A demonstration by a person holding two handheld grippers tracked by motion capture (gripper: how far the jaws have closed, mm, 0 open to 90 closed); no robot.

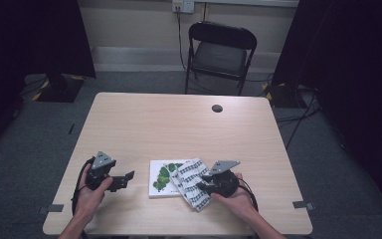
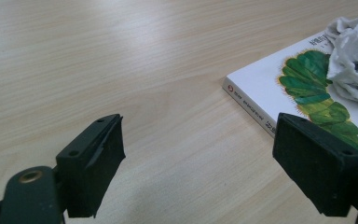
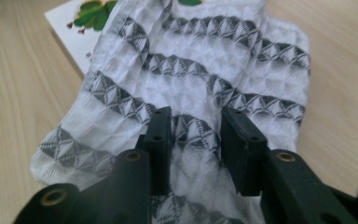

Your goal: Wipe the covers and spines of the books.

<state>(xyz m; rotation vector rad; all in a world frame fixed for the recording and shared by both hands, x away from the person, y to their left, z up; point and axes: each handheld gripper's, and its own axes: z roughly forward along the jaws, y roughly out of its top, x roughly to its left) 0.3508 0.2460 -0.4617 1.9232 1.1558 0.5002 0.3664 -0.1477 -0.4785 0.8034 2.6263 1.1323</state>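
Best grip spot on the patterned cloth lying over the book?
Take the waffle-weave cloth at its near end, off the picture book, where it lies on the table. Come from above with the right hand-held gripper, whose part-open jaws sit over a raised fold. The near end probably lifts without dragging the book.

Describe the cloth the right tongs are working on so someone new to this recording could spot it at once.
Start at the light wooden table and go to its near edge, where a white picture book with a green caterpillar on its cover lies flat. Draped over that book's right side is the white waffle-weave cloth with grey zigzag bands, under the right tongs. It is the only soft, crumpled item there.
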